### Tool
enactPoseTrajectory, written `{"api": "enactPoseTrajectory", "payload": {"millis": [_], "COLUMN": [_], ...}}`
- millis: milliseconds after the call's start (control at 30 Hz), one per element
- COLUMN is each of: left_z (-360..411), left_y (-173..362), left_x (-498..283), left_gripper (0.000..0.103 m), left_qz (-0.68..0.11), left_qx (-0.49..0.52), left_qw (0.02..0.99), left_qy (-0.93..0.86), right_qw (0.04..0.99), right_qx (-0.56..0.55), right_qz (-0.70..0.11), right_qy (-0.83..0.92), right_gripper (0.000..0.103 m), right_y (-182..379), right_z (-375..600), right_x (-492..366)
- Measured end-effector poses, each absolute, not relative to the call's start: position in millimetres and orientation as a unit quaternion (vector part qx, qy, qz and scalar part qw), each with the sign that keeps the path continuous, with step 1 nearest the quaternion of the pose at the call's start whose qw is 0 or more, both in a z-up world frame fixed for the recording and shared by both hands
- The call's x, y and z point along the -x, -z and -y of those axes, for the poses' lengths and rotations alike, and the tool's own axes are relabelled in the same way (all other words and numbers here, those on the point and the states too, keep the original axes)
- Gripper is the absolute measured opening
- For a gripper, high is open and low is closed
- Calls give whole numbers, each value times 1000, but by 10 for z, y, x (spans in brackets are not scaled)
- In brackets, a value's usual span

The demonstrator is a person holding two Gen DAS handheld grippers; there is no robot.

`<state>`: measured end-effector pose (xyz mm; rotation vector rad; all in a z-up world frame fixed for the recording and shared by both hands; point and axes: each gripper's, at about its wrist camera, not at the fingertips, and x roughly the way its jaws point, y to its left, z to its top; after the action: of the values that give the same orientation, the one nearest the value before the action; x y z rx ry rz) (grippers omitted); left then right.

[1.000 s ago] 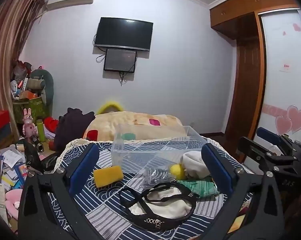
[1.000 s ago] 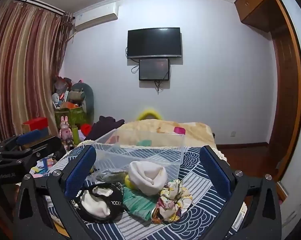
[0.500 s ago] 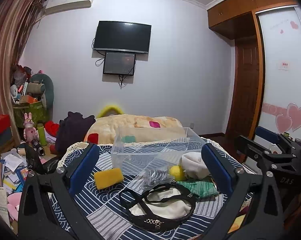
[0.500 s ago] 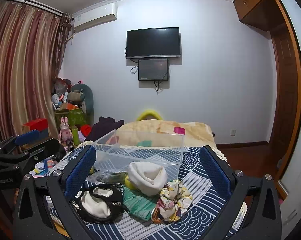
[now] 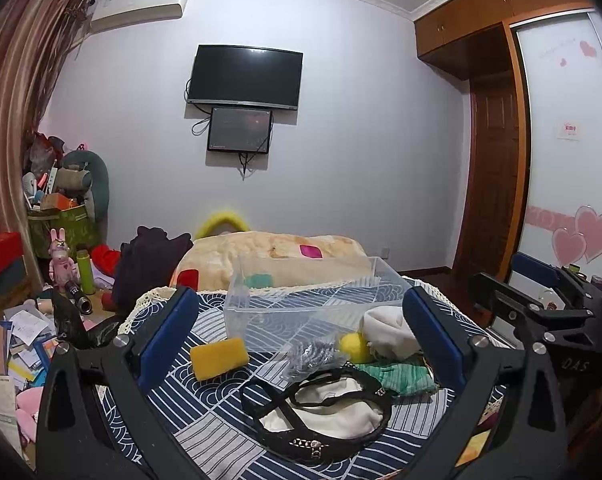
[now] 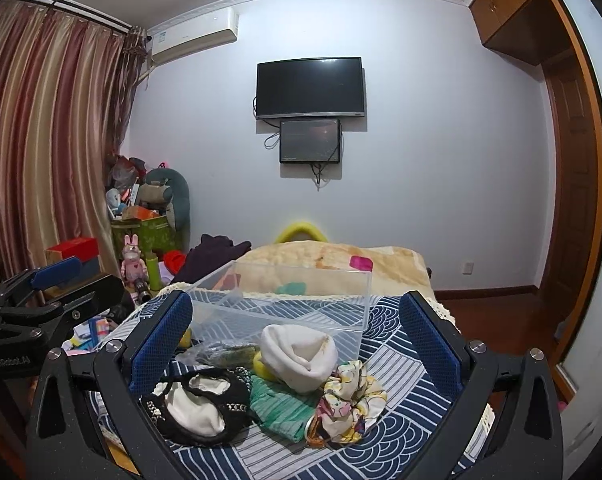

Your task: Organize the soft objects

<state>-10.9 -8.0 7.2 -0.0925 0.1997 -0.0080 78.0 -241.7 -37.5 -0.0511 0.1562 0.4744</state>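
Both tongs spread wide, nothing between the pads. Left tongs (image 5: 301, 332) and right tongs (image 6: 297, 340) hover above the near edge of the table (image 5: 205, 444), which wears a blue wave-pattern cloth.

Soft things lie in a loose cluster ahead of both tongs, none yet in the clear bin (image 6: 285, 300), which stands just behind them and looks empty.

- Yellow sponge (image 5: 219, 358): off by itself on the left side, long axis roughly across the left view, just inside the left pad. Left tongs nearer; barely shows in the right view.
- White rolled sock (image 6: 299, 354): close to centre in the right view, against the bin's front wall, touching the floral scrunchie (image 6: 351, 408) and the green cloth (image 6: 283, 404). Right tongs nearer.
- Black-trimmed white slipper (image 5: 321, 412): nearest of all, low between the pads in the left view.
- Small yellow ball (image 5: 355, 347) and a crinkled clear bag (image 5: 311, 356) sit between slipper and bin.

Judgement: sponge suits the left side, sock the right; either way the carry is short, forward and up over the bin's front wall.
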Motion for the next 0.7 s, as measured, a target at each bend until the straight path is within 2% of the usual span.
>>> {"api": "enactPoseTrajectory", "payload": {"millis": [700], "left_z": [81], "left_y": [-80], "left_x": [115], "left_gripper": [103], "left_qz": [-98], "left_qx": [45], "left_qw": [994], "left_qy": [3], "right_qw": [968], "right_qx": [24], "right_qz": [-71], "right_qy": [-239], "right_gripper": [103], "right_y": [371], "right_z": [2393], "right_x": [-750]}}
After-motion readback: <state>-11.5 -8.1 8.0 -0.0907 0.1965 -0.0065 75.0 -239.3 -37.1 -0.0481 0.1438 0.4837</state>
